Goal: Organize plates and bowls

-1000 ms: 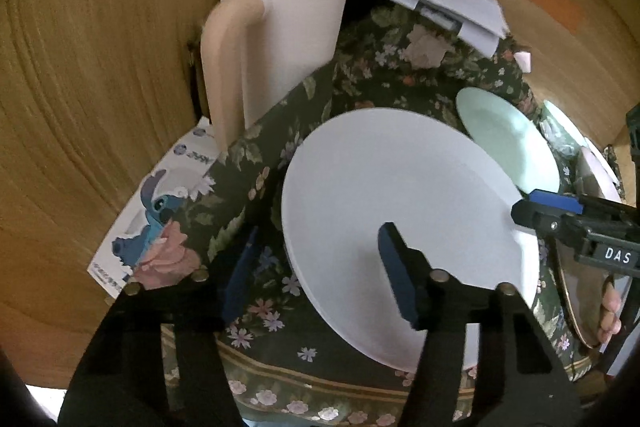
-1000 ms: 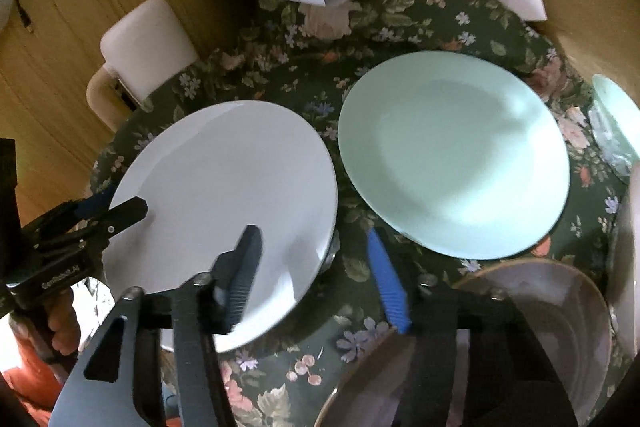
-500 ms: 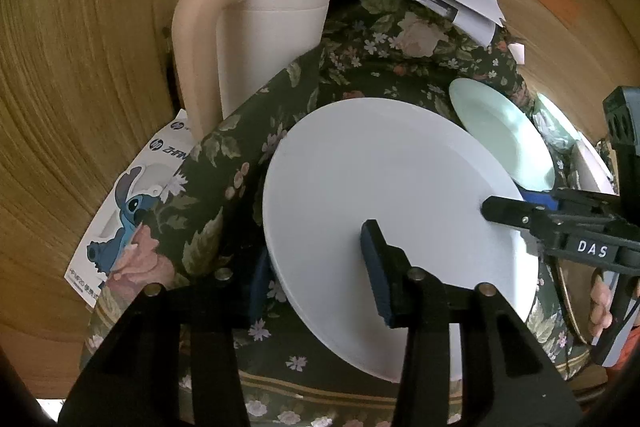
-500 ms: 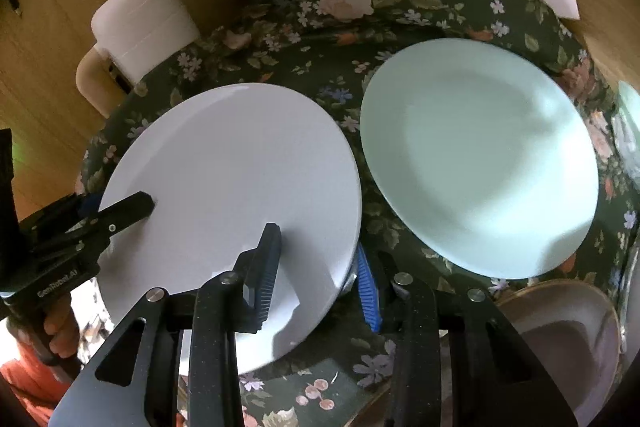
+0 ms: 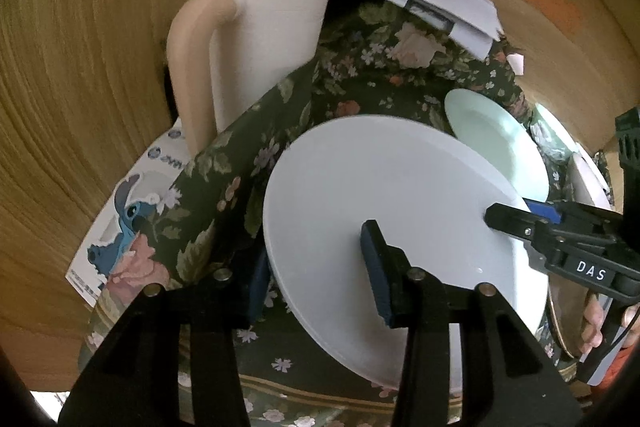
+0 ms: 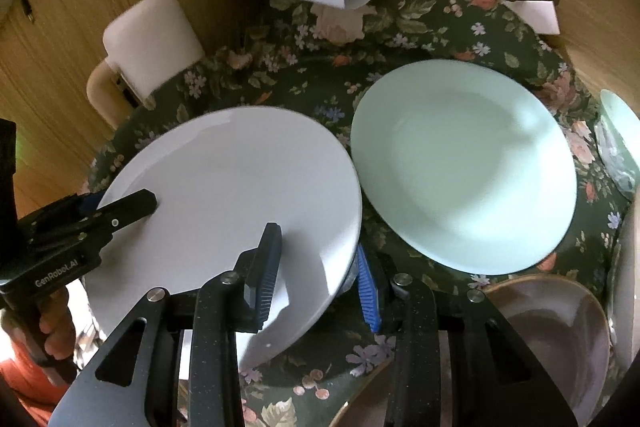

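I have my left gripper [image 5: 316, 275] and right gripper [image 6: 316, 267] each clenched on opposite rims of the round white plate [image 6: 232, 199], tilted above the floral tablecloth [image 6: 400, 39], beside the pale green plate [image 6: 468, 167].

black left gripper [image 5: 316, 279], blue pads, silver screws, right gripper [image 6: 316, 275] marked "das"

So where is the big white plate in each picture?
Left wrist view: the white plate fills the lower middle, its rim between the left hand-held gripper fingers.
Right wrist view: the white plate sits left of centre, its edge between the right hand-held gripper fingers.
Shared landmark: the green plate beside it on the flowered cloth.
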`<state>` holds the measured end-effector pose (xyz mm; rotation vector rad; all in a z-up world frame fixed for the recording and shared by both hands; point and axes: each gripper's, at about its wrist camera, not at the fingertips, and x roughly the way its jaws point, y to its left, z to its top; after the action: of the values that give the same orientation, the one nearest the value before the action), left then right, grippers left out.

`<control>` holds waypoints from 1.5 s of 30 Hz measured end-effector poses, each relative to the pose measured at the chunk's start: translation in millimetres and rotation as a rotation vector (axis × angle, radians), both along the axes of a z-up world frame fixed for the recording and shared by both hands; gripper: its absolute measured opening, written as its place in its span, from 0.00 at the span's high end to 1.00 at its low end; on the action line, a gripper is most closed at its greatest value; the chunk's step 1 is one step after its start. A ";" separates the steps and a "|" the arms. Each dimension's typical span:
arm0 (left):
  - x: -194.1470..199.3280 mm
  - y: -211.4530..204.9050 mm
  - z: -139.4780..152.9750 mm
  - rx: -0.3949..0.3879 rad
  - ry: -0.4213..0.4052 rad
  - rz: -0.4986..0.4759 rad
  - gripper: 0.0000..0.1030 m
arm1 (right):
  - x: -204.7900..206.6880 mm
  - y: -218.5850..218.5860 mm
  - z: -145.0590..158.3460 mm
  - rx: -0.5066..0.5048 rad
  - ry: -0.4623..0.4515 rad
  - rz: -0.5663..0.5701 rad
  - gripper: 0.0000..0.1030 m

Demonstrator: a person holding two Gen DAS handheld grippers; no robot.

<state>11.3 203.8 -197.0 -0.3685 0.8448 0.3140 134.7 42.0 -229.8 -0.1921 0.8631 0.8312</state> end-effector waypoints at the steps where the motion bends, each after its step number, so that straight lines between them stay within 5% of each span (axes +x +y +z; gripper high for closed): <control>1: 0.2 -0.5 2.1 -0.001 -0.005 -0.003 0.58 | -0.9 -3.0 2.8 0.012 -0.003 -0.004 0.68; 23: 13.8 -59.7 54.7 0.087 -0.128 -0.122 0.58 | -16.6 -85.5 39.3 0.147 -0.110 -0.148 0.68; 45: 20.4 -139.3 65.0 0.086 -0.169 -0.263 0.58 | -44.2 -174.4 45.3 0.189 -0.164 -0.291 0.68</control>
<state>31.6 64.6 -131.9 -0.1976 0.7015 0.0729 90.5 -132.4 -184.6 0.0314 0.6352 0.6101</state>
